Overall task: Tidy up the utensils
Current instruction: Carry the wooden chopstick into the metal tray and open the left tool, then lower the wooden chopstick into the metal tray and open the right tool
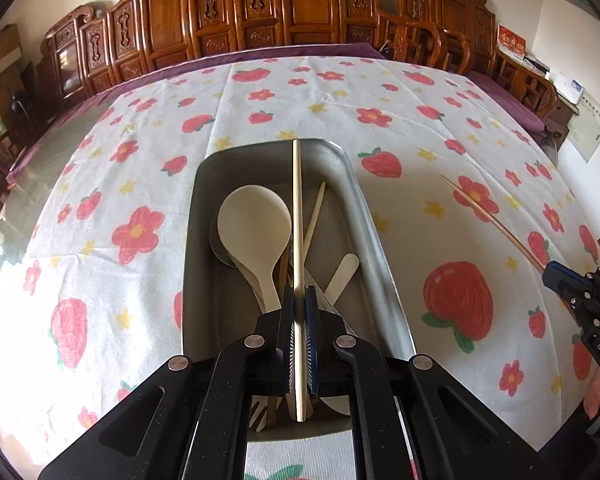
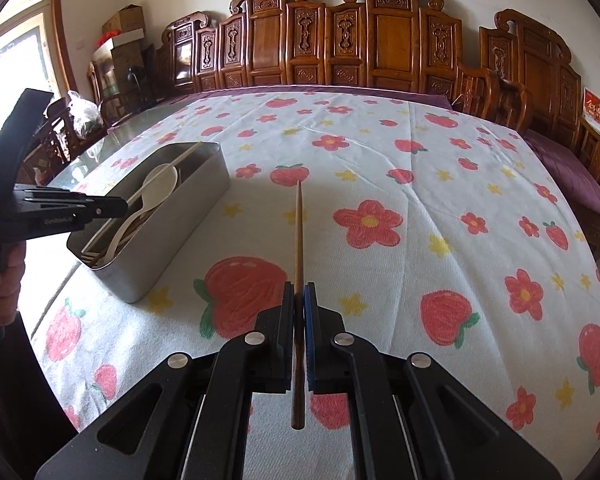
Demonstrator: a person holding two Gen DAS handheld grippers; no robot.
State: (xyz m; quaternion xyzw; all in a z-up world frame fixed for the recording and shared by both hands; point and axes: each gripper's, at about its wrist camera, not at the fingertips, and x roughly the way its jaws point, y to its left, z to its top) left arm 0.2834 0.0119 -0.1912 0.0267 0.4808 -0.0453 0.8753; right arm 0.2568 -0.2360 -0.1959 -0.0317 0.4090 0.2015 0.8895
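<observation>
A grey metal bin (image 1: pixel 374 236) stands on the strawberry tablecloth and holds a cream spoon (image 1: pixel 256 224), a loose chopstick (image 1: pixel 315 216), a wooden fork (image 1: pixel 260 412) and other utensils. My left gripper (image 1: pixel 299 294) is shut on a pale chopstick (image 1: pixel 297 208), held lengthwise over the bin. My right gripper (image 2: pixel 299 290) is shut on a darker wooden chopstick (image 2: pixel 299 232), held above the cloth to the right of the bin (image 2: pixel 172 240). The right gripper also shows in the left wrist view (image 1: pixel 556 276) with its chopstick (image 1: pixel 488 216).
The tablecloth (image 2: pixel 420 200) covers a large table with a glass top showing at the left edge (image 2: pixel 100 148). Carved wooden chairs (image 2: pixel 340 40) line the far side. A purple cushion (image 2: pixel 572 176) lies at the right. The left gripper (image 2: pixel 112 206) reaches over the bin.
</observation>
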